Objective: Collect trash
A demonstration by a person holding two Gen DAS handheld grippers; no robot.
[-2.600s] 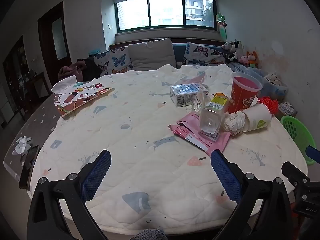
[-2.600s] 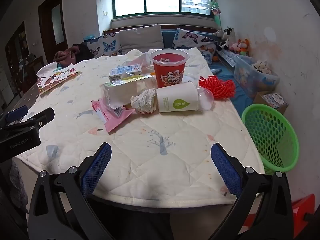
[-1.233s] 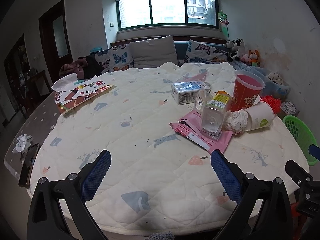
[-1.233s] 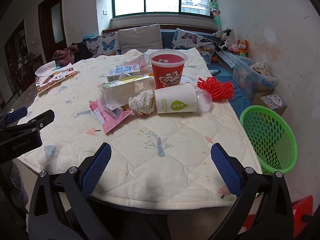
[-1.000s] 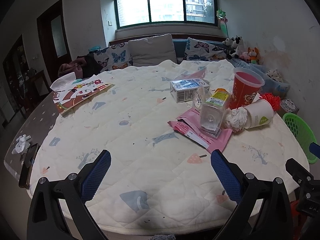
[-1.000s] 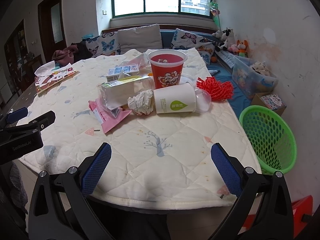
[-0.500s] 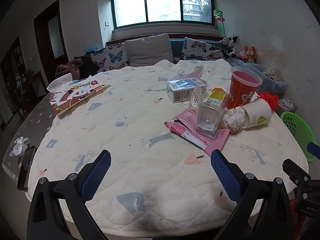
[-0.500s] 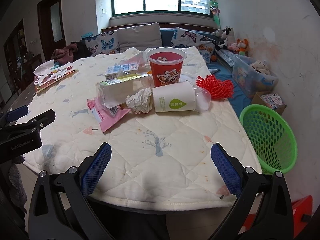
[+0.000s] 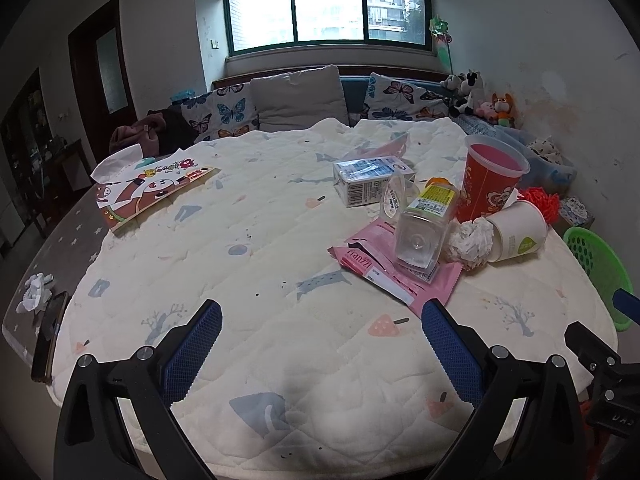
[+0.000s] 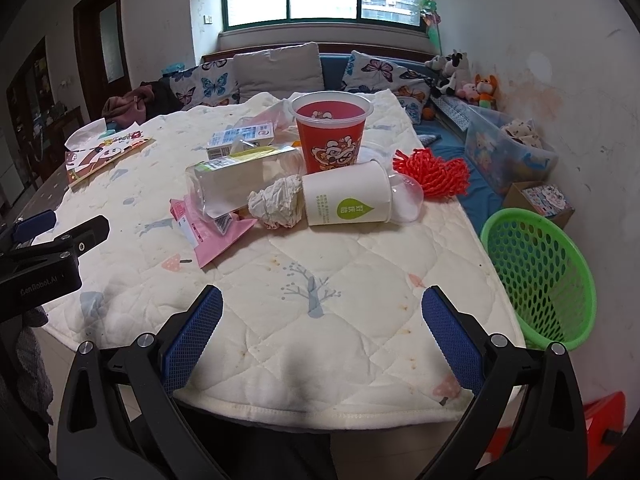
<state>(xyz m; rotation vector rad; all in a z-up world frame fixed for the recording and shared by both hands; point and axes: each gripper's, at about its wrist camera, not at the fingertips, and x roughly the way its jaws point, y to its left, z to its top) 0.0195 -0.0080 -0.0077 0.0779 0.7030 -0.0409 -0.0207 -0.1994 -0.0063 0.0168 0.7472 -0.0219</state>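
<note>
Trash is piled on the quilted table: a red printed cup (image 10: 331, 136) upright, a white paper cup (image 10: 346, 199) on its side, a crumpled tissue (image 10: 276, 201), a clear plastic bottle (image 10: 240, 178) lying down, a pink wrapper (image 10: 212, 232) and a milk carton (image 10: 241, 138). The same pile appears in the left wrist view, with the bottle (image 9: 424, 228) and wrapper (image 9: 394, 276) nearest. A green mesh basket (image 10: 538, 272) stands beside the table's right edge. My left gripper (image 9: 320, 350) and right gripper (image 10: 322, 344) hang open over the near edge, holding nothing.
A picture book (image 9: 150, 192) lies at the table's far left. A phone (image 9: 48, 338) and a tissue scrap (image 9: 34, 294) rest on the bare left strip. Red mesh netting (image 10: 434, 174), a toy bin (image 10: 508, 156) and a cushioned bench stand behind.
Both grippers have drifted slightly forward and lower toward the table, so the pile looks a little nearer. Nothing on the table has moved.
</note>
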